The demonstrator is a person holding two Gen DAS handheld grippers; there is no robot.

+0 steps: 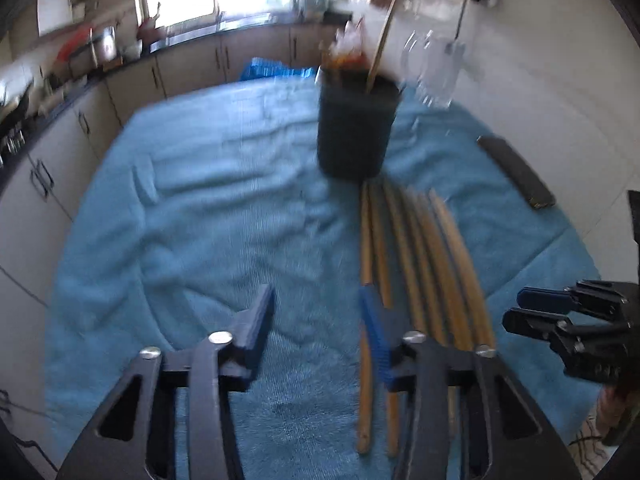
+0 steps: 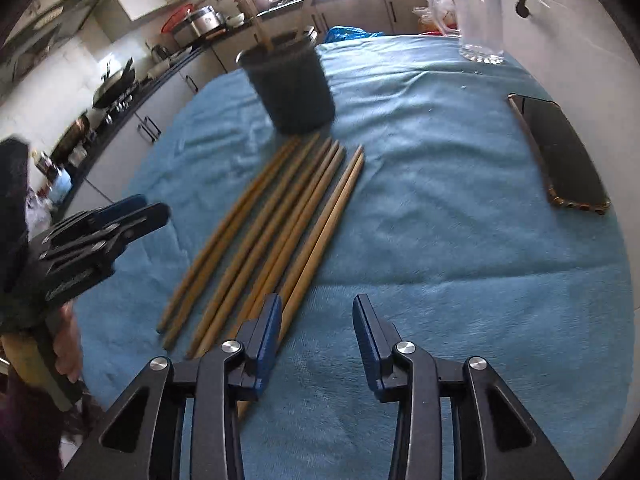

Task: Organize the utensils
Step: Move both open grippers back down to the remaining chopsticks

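Note:
Several wooden chopsticks (image 2: 272, 236) lie side by side on a blue towel (image 2: 440, 200), tips toward a dark cup (image 2: 288, 88) that holds a couple of chopsticks upright. The chopsticks (image 1: 424, 264) and cup (image 1: 356, 132) also show in the left wrist view. My left gripper (image 1: 316, 320) is open and empty, its right finger over the leftmost chopsticks' near ends; it also shows in the right wrist view (image 2: 148, 208). My right gripper (image 2: 316, 332) is open and empty, just right of the chopsticks' near ends; it also shows in the left wrist view (image 1: 516, 308).
A phone (image 2: 560, 148) lies on the towel at the right near a white wall. A clear glass mug (image 2: 476, 20) stands at the far right. Kitchen cabinets and a counter with pots (image 2: 120, 92) run along the left and back.

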